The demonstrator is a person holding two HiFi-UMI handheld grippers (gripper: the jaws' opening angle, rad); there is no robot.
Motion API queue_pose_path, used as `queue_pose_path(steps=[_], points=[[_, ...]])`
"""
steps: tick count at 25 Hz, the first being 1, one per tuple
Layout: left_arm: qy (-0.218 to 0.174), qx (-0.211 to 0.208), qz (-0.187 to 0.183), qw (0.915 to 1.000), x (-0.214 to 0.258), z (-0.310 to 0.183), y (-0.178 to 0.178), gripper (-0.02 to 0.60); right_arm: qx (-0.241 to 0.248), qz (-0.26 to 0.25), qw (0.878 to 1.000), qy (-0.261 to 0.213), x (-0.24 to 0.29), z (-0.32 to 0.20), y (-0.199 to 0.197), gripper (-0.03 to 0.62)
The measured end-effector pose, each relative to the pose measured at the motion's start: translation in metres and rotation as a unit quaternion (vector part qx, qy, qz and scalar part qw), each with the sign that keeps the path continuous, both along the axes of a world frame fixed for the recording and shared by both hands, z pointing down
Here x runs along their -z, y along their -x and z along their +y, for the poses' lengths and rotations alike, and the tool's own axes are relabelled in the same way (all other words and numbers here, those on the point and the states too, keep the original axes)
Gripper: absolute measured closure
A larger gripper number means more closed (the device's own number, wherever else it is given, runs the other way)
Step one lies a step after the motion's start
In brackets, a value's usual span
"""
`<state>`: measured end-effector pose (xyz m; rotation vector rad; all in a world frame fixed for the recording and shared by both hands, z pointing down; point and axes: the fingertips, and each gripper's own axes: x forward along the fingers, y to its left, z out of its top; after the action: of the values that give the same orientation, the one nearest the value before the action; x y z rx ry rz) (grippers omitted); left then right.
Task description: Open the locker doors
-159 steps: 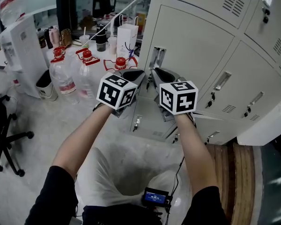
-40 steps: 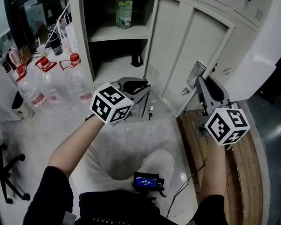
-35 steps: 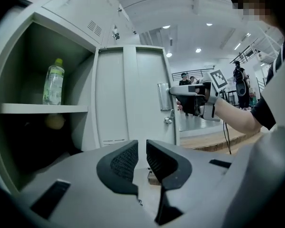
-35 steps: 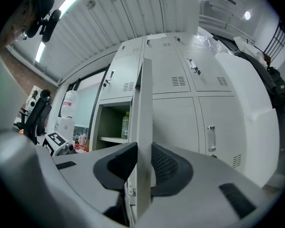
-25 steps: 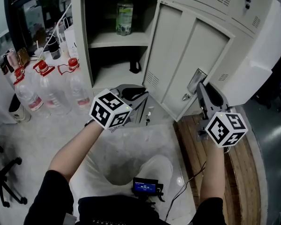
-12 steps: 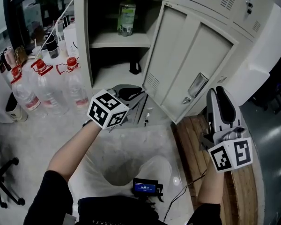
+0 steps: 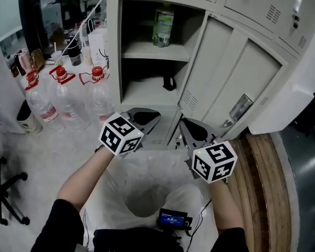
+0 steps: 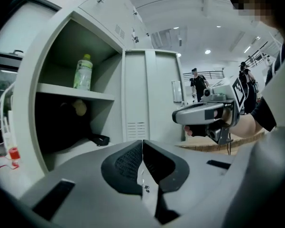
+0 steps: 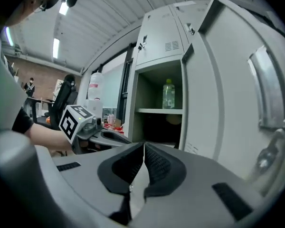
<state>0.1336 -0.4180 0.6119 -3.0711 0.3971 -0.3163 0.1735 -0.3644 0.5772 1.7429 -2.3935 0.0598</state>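
Observation:
The grey locker's lower door (image 7: pixel 236 70) stands swung open to the right, its metal handle (image 7: pixel 240 107) on the outer face. Inside, a green bottle (image 7: pixel 163 26) stands on the shelf (image 7: pixel 147 51) and a small dark object (image 7: pixel 169 83) lies on the compartment floor. My left gripper (image 7: pixel 151 117) is shut and empty, low in front of the opening. My right gripper (image 7: pixel 186 125) hovers beside it, also shut and empty, well clear of the handle. In the left gripper view, the bottle (image 8: pixel 83 72) and door (image 8: pixel 142 94) lie ahead. The right gripper view shows the handle (image 9: pixel 268 94).
Large water bottles with red caps (image 7: pixel 68 101) stand on the floor left of the locker, with a white paper bag (image 7: pixel 97 41) behind them. More shut locker doors (image 7: pixel 273 9) are above and to the right. A wooden platform (image 7: pixel 260 161) lies at lower right. People stand far off (image 8: pixel 198 83).
My right gripper has left the door handle, swung left and down to hover beside the left gripper, and its jaws have shut. The left gripper has hardly moved. The door stays open.

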Motion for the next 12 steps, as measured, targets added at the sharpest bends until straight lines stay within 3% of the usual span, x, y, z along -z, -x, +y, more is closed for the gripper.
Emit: queue_pose_path(steps=[6,12], points=[[0.025,0.035,-0.002,0.9991,-0.015,-0.017,0.048,0.561,0.027,-0.027,0.999,0.015,-0.014,-0.025,0.028,0.559],[0.012,0.046,-0.006,0.9989,-0.02,-0.022,0.06,0.561,0.029,-0.03,0.999,0.013,-0.016,-0.038,0.028,0.559]])
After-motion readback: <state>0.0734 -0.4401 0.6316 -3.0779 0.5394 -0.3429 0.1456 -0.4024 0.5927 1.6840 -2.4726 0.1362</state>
